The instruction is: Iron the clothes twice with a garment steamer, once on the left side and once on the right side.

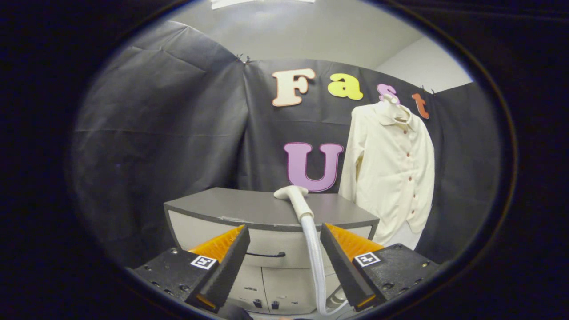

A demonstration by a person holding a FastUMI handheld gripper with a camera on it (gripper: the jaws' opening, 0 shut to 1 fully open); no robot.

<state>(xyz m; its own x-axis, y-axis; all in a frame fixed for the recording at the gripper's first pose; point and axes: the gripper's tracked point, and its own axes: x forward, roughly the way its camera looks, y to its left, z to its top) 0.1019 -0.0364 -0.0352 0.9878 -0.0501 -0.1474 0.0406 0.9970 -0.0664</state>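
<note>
A white garment steamer head lies on top of a grey cabinet, and its ribbed white hose hangs down over the cabinet's front edge. A cream button-up shirt hangs on a hanger against the black cloth wall, to the right of the cabinet and beyond it. My gripper is open, well short of the cabinet, with the hose showing in the gap between the fingers but far ahead of them. Nothing is held.
The cabinet has a drawer with a dark handle and lower doors. Black cloth walls close in the booth behind and to both sides. The shirt's hem reaches below the cabinet top.
</note>
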